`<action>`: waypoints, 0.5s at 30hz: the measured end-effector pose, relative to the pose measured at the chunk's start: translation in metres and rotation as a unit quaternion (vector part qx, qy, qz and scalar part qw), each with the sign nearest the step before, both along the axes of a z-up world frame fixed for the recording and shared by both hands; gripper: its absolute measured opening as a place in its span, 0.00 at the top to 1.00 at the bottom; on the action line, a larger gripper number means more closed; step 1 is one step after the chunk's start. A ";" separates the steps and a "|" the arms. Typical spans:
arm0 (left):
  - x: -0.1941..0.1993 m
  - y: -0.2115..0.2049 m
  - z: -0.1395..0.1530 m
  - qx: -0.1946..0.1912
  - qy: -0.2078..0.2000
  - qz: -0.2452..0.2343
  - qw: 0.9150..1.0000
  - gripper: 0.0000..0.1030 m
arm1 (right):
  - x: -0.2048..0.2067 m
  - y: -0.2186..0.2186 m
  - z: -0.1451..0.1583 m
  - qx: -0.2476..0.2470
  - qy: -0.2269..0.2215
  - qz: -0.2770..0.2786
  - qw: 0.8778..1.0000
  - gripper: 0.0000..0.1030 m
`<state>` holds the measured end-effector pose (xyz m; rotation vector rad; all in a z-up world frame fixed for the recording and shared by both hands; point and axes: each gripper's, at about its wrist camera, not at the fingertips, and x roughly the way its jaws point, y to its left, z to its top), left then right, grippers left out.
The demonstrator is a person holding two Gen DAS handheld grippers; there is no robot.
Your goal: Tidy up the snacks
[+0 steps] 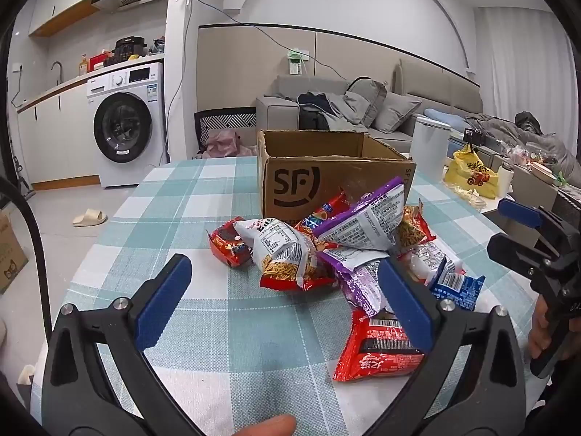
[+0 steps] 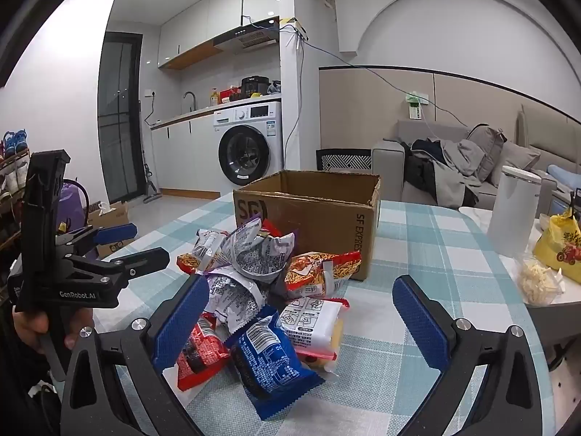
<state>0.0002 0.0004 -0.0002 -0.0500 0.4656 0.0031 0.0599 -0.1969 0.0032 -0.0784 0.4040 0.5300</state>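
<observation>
A pile of snack packets (image 1: 337,254) lies on the checked tablecloth in front of an open cardboard SF box (image 1: 326,178). It holds red, purple, white and blue packets. My left gripper (image 1: 287,298) is open and empty, just in front of the pile, its right finger over a red packet (image 1: 374,352). In the right wrist view the pile (image 2: 261,290) lies before the box (image 2: 312,210). My right gripper (image 2: 301,312) is open and empty, with a blue packet (image 2: 268,356) between its fingers. Each gripper shows in the other's view: the right one (image 1: 523,229), the left one (image 2: 123,243).
The table (image 1: 203,196) carries a teal checked cloth. A white bin (image 2: 512,210) and a yellow bag (image 2: 559,247) stand to the right on a side surface. A washing machine (image 1: 127,123) and a sofa (image 1: 363,109) are behind.
</observation>
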 end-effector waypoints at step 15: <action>0.000 -0.005 0.000 0.006 0.000 -0.009 1.000 0.01 | 0.001 0.001 0.002 0.000 0.006 -0.001 1.000 0.00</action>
